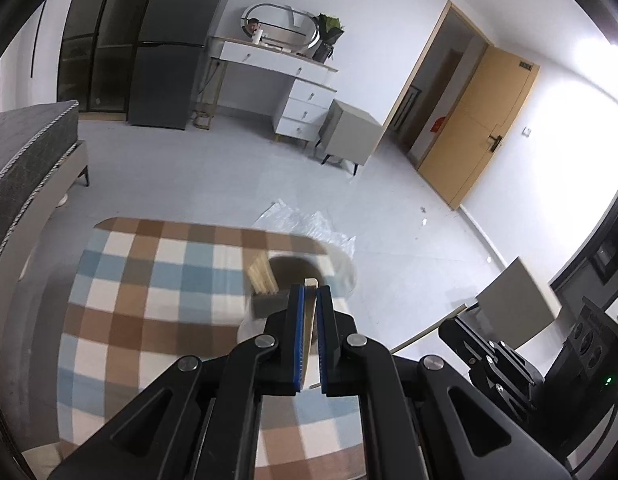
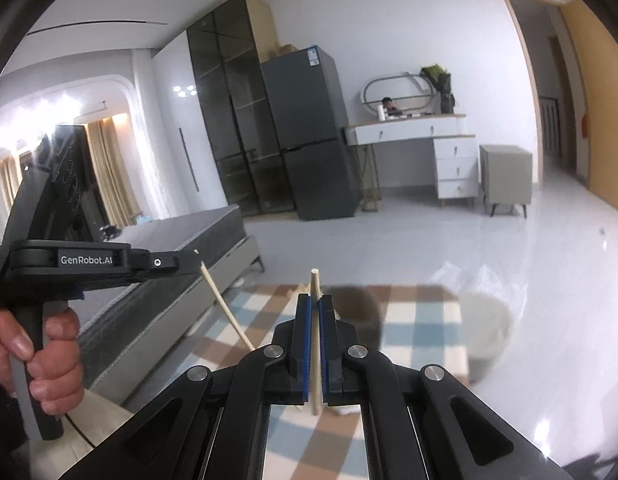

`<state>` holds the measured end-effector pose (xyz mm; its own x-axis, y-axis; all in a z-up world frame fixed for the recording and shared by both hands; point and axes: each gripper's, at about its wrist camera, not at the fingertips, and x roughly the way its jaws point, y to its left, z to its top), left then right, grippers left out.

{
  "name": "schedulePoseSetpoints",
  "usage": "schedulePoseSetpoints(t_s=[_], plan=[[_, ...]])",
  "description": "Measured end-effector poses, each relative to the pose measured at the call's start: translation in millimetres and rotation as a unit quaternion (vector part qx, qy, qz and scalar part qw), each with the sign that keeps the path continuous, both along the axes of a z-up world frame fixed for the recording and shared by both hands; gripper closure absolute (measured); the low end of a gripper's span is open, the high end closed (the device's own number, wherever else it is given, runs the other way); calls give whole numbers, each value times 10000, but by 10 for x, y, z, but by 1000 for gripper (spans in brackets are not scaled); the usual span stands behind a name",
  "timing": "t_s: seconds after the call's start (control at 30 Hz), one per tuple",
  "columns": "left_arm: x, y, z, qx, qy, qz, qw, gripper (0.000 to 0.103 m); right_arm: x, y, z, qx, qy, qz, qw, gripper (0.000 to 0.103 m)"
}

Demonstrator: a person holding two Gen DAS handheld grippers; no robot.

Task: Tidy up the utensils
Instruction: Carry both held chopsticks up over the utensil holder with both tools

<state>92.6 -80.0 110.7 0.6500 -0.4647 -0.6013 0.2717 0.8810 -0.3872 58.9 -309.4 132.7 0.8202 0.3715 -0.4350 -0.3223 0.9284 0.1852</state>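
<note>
Left claw (image 1: 310,300): blue pads pressed together on a flat pale wooden utensil (image 1: 309,320), its tip poking just past the fingertips, its lower end showing below the pads. Seen from the right wrist view as a thin wooden stick slanting down from that claw's tip toward the checked cloth. Gripped by a hand (image 2: 41,360) wrapped round the dark handle at the lower left of the right wrist view.

Right claw (image 2: 315,308): pads likewise pinched shut on a slim round wooden stick (image 2: 315,340), held upright between them, top end standing clear above the fingertips, bottom end hanging below the pads.

Below both claws: table under a brown, blue and white checked cloth (image 1: 149,300), blurred. On it, near the far edge, a round dark-mouthed holder (image 1: 293,268), with a bundle of pale wooden sticks (image 1: 263,276) leaning at its left side. Both held utensils above the cloth, apart from the holder; exact gap impossible to tell through the blur.

Beyond the table: clear plastic sheet (image 1: 309,224) on the pale floor.
</note>
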Motion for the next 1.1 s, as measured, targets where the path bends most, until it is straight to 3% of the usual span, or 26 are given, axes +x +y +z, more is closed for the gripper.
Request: schedulePoseSetpoints(t_s=[0.2,0.57,0.83,1.1], plan=[[291,-25,138,-257,-136,43,9996,102,296,-4,263,-151,-204,13,9997,100],[848,89,106,-791,-5,272,9965,102,877,79,378,-467,-284,78,9985,100],[1123,143,-91,-870,137,455,9951,102,1251,260,212,-896,-129,330,9953,100],[1268,117,-472,-950,614,522,9922,102,1352,430,-47,-1329,82,619,9892,100]])
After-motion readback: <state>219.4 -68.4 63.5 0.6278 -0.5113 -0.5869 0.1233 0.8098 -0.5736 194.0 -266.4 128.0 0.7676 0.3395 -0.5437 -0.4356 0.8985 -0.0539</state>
